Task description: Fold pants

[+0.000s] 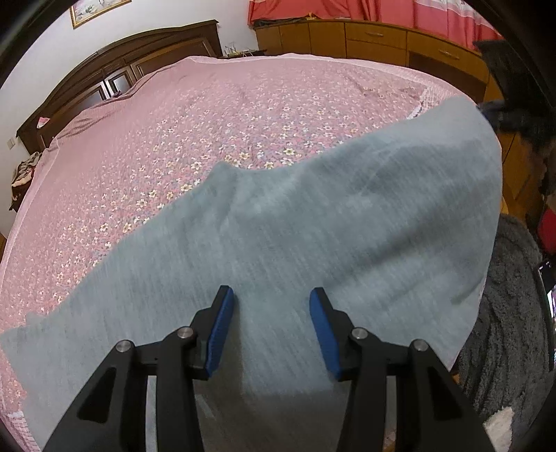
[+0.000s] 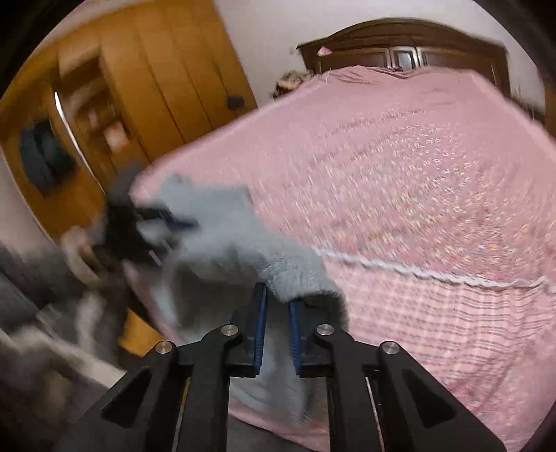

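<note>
Grey-blue pants (image 1: 312, 226) lie spread over the pink floral bedspread (image 1: 173, 139), reaching from the lower left to the right edge of the bed. In the left wrist view, my left gripper (image 1: 272, 295) hovers just above the cloth, open, with nothing pinched between its blue pads (image 1: 219, 333). In the blurred right wrist view, my right gripper (image 2: 278, 295) is shut on a bunched edge of the pants (image 2: 243, 250) near the bed's edge. There the left gripper (image 2: 166, 222) shows further along the same fabric, held by a hand (image 2: 80, 250).
A dark wooden headboard (image 1: 104, 69) stands at the far end of the bed. Orange-brown cabinets (image 1: 365, 38) and a red curtain (image 1: 347, 10) line the wall. The person's grey fleece garment (image 1: 504, 330) is close at the right. A wooden wardrobe (image 2: 156, 69) stands beside the bed.
</note>
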Motion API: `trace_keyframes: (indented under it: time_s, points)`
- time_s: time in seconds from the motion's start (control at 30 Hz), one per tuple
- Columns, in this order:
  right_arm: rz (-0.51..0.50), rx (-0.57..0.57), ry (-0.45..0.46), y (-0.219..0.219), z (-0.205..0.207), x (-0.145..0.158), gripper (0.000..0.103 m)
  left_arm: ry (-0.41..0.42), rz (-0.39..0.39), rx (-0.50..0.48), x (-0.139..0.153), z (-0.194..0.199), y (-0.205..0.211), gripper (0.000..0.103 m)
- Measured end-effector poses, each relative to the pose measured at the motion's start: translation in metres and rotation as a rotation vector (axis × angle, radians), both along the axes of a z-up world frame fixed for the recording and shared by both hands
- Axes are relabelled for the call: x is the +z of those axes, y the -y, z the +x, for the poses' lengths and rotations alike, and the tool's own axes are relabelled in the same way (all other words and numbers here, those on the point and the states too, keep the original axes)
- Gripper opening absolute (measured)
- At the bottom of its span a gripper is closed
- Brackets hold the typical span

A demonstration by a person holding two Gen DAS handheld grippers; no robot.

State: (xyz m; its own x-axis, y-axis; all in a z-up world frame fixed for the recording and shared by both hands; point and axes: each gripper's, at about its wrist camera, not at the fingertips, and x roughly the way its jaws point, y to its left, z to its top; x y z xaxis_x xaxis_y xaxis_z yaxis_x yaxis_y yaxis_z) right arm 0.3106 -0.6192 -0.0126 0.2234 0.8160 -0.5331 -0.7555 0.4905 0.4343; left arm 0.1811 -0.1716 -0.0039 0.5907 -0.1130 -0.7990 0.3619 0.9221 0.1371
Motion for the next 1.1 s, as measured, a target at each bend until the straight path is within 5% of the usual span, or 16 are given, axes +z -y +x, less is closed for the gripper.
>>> trace_keyframes:
  time_s: [0.17,0.23,0.3,0.43,0.6,0.7,0.8,0.97,1.0,1.07,1.1]
  points:
    - [0.279,-0.11,-0.266,0.022,0.046,0.013,0.018,-0.007,-0.023,0.005,-0.001,0.003,-0.002,0.049]
    - [0.268,-0.273,-0.345,0.028,0.063,0.007,0.051,-0.005,-0.02,0.003,-0.002,0.002,-0.003,0.049]
    - [0.134,-0.439,-0.375,0.034,0.074,-0.004,0.061,-0.005,-0.02,0.003,-0.002,0.003,-0.002,0.05]
    - [0.003,-0.48,-0.294,0.039,0.046,-0.014,0.061,-0.004,-0.014,0.0,0.0,0.003,-0.002,0.05]
    - [0.211,-0.364,-0.353,0.044,-0.043,-0.037,0.061,0.073,0.081,0.038,0.014,-0.015,0.014,0.049]
    - [0.335,-0.364,-0.505,0.044,-0.054,-0.056,0.061,0.172,0.11,-0.077,0.035,-0.041,0.055,0.054]
    - [0.391,-0.455,-0.489,0.063,-0.06,-0.057,0.061,0.253,0.164,-0.228,0.042,-0.055,0.114,0.082]
    - [0.419,-0.58,-0.459,0.103,-0.078,-0.06,0.061,0.424,0.363,-0.403,0.014,-0.057,0.209,0.082]
    - [0.4,-0.575,-0.459,0.103,-0.082,-0.062,0.061,0.436,0.412,-0.414,0.005,-0.053,0.22,0.08]
    - [0.343,-0.564,-0.443,0.102,-0.09,-0.065,0.061,0.4,0.447,-0.432,-0.007,-0.043,0.226,0.059]
    - [0.32,-0.556,-0.439,0.101,-0.093,-0.067,0.061,0.369,0.44,-0.432,-0.008,-0.038,0.226,0.032]
